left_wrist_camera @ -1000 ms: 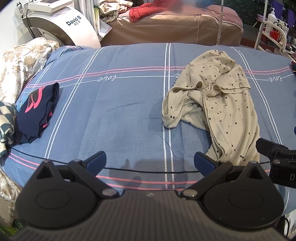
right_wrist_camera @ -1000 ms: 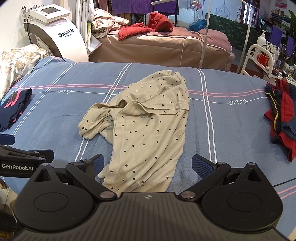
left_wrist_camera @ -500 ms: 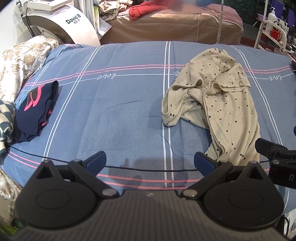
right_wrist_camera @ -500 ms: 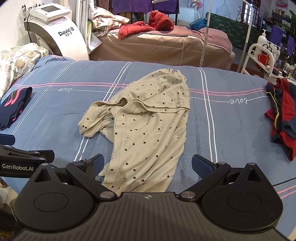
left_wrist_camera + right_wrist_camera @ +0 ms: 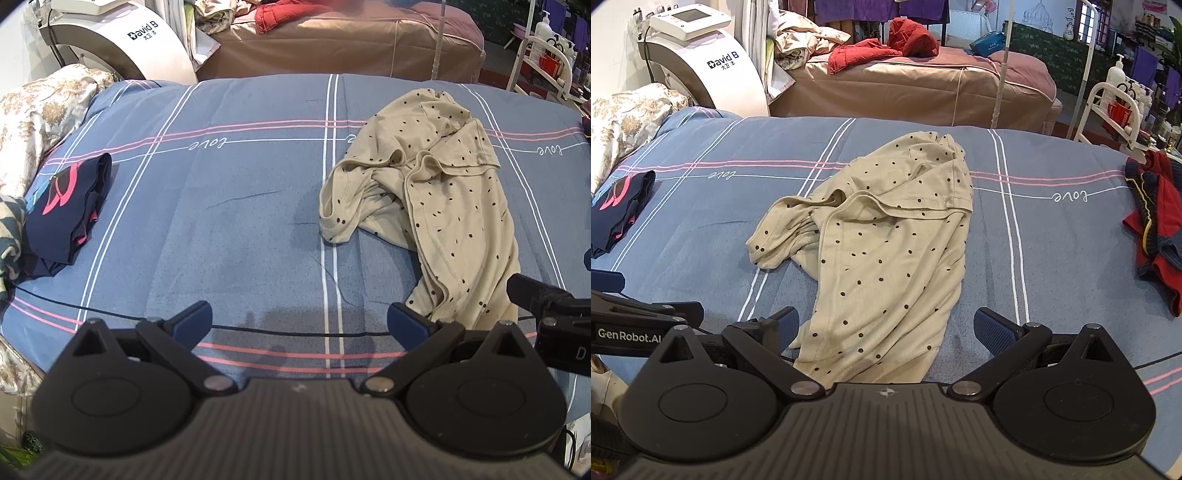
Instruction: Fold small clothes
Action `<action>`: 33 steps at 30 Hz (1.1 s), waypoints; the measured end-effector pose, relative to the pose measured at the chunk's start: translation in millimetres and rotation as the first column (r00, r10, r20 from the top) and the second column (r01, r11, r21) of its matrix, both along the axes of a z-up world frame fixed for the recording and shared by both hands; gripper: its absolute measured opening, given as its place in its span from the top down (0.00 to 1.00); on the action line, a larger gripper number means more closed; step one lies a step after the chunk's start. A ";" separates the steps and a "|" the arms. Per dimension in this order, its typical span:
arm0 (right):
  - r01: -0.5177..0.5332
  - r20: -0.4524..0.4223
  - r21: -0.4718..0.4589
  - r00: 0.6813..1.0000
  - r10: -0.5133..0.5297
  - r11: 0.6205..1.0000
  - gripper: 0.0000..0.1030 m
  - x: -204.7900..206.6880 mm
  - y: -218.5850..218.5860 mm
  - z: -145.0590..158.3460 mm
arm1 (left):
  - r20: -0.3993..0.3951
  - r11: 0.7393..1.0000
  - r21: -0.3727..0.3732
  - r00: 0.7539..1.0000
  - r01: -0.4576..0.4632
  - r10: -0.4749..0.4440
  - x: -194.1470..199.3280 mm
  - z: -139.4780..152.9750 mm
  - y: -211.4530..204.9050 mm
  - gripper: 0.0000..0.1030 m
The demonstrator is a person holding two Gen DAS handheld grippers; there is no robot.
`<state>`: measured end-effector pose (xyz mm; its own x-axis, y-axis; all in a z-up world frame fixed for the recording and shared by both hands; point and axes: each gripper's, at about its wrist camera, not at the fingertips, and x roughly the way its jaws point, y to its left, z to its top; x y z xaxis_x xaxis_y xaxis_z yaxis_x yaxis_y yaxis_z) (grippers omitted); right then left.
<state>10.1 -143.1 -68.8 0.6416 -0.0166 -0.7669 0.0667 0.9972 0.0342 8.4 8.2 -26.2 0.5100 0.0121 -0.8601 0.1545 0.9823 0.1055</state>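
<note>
We hold our left gripper above the near edge of the blue bed sheet with pink and white stripes, its blue-padded fingers spread wide with nothing between them. Our right gripper is likewise spread wide and empty, poised over the near end of the crumpled beige garment with black polka dots, which lies unfolded near the middle of the sheet, one sleeve bunched toward the left. In the left wrist view that garment sits to the right of the fingers, its lower hem just beside the right pad. A folded navy garment with a pink print rests well apart at the sheet's left edge, and a rumpled red and navy garment lies at the right edge. A thin black cable runs across the sheet's near edge.
</note>
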 end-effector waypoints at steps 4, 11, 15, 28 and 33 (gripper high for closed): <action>0.001 -0.004 0.002 1.000 -0.001 1.000 0.00 0.8 -0.8 -1.3 | -0.013 1.000 -0.001 1.000 0.005 -0.005 1.5 -3.0 -0.4 0.00; 0.002 -0.014 0.004 1.000 -0.002 1.000 0.00 2.6 -1.5 -4.9 | -0.024 1.000 -0.006 1.000 0.000 -0.001 3.3 -7.6 -0.1 0.00; 0.006 -0.023 0.008 1.000 -0.005 1.000 0.00 4.1 -3.3 -7.9 | -0.027 1.000 -0.012 1.000 -0.004 0.003 4.3 -12.3 1.6 0.00; 0.117 -0.009 0.244 0.993 -0.118 0.963 0.00 -3.6 -66.4 -51.7 | -0.060 0.981 -0.185 0.997 -0.056 0.045 11.5 -59.5 30.3 0.06; 0.082 -0.064 0.326 0.996 -0.065 0.942 0.00 -0.1 -51.9 -76.6 | -0.123 0.982 -0.186 0.992 -0.032 0.009 14.8 -68.7 25.3 0.11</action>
